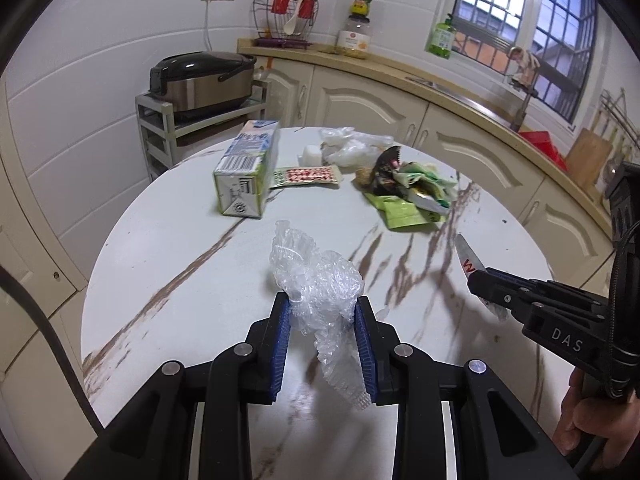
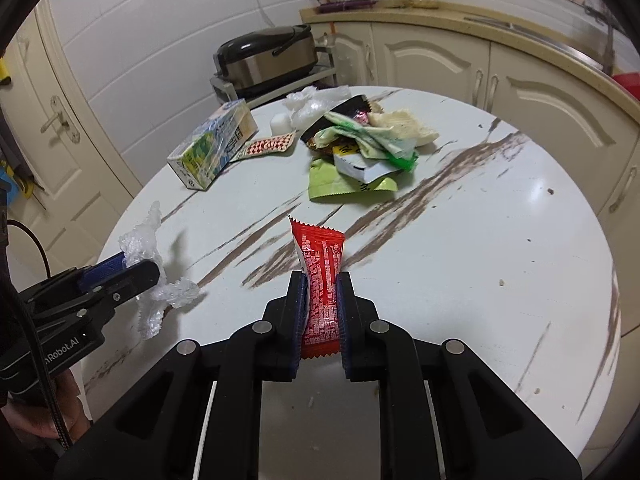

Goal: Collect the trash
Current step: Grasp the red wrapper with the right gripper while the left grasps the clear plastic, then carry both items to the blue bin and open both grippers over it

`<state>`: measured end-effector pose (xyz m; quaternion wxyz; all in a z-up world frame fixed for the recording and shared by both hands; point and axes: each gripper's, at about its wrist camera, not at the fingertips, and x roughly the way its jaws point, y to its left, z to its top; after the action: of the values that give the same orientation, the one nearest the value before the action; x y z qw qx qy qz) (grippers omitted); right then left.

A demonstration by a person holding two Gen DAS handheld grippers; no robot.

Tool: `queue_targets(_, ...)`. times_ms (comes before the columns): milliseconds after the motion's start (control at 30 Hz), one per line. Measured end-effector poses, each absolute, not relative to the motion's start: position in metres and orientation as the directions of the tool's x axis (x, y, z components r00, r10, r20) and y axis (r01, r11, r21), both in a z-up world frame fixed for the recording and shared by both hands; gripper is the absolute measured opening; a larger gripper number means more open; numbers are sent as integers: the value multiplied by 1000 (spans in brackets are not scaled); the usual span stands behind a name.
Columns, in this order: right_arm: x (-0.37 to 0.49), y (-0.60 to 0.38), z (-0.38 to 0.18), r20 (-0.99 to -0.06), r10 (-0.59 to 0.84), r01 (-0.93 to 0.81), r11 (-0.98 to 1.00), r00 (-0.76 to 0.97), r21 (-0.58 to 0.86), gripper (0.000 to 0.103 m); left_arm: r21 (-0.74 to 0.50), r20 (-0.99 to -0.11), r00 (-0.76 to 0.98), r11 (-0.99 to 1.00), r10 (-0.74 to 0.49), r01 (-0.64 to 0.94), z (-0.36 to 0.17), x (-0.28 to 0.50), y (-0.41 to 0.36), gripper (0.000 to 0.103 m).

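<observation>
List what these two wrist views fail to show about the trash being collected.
- Trash bin: in neither view.
- Red wrapper: its lower end is hidden by the right gripper.
- Clear plastic: its middle is covered by the left gripper.
- Wrapper pile: print too small.

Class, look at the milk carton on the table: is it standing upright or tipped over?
Tipped over. The milk carton lies on its long side on the table, its square end facing the camera.

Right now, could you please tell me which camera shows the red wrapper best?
The right wrist view: the red wrapper stands centred, pinched in the right gripper, print visible. The left wrist view shows only its pale tip poking past that gripper, at the frame's right.
</observation>
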<state>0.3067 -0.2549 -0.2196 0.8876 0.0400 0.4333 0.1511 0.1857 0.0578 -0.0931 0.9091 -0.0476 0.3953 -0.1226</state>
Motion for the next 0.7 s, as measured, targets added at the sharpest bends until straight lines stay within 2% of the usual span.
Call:
queue_targets(233, 292, -296, -199, -703, 331, -204, 943, 630, 261, 14, -160, -687, 665, 954, -292, 253, -71, 182, 20, 27)
queue_targets(400, 278, -341, -181, -658, 313, -154, 945, 685, 289, 15, -138, -653, 669, 925, -353, 353, -46, 179, -36, 27)
queue_targets(700, 245, -457, -158, -610, 173, 17, 956, 774, 292, 15, -135, -621, 605, 828, -499, 544, -23, 176, -152, 27)
